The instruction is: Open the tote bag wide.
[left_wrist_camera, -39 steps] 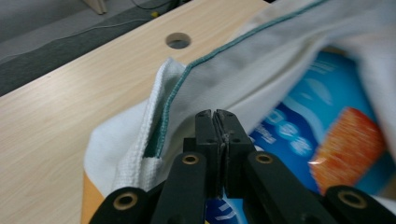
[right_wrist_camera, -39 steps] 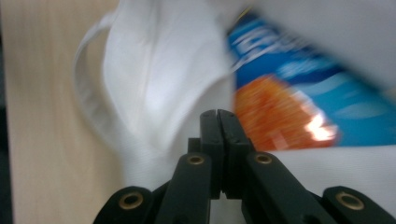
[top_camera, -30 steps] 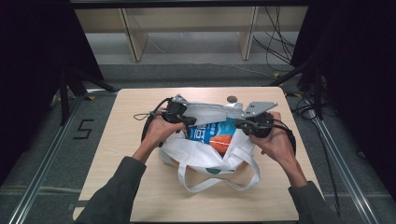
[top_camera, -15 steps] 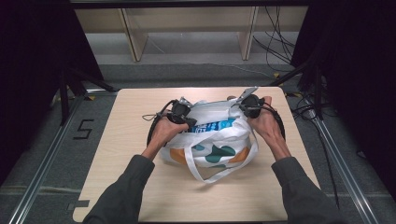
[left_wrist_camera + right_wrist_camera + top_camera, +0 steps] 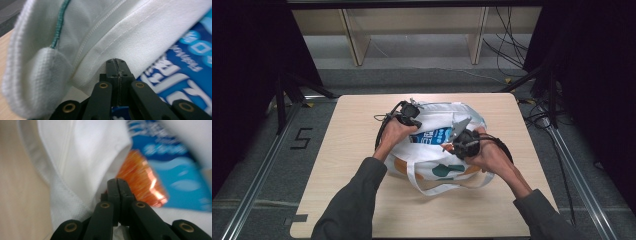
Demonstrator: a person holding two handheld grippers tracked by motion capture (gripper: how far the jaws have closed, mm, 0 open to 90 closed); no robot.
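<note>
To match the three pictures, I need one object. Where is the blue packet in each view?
High view: the blue packet lies in the mouth of the white bag, middle of the table, between the two grippers.
Left gripper view: right side, past the bag's hem.
Right gripper view: upper right, blurred.
Shared landmark: the bag's white cloth edge beside the packet.

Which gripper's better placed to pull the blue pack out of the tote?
Probably the right gripper: it sits beside the blue pack at the tote bag's opening. The left gripper pinches the far rim.
</note>
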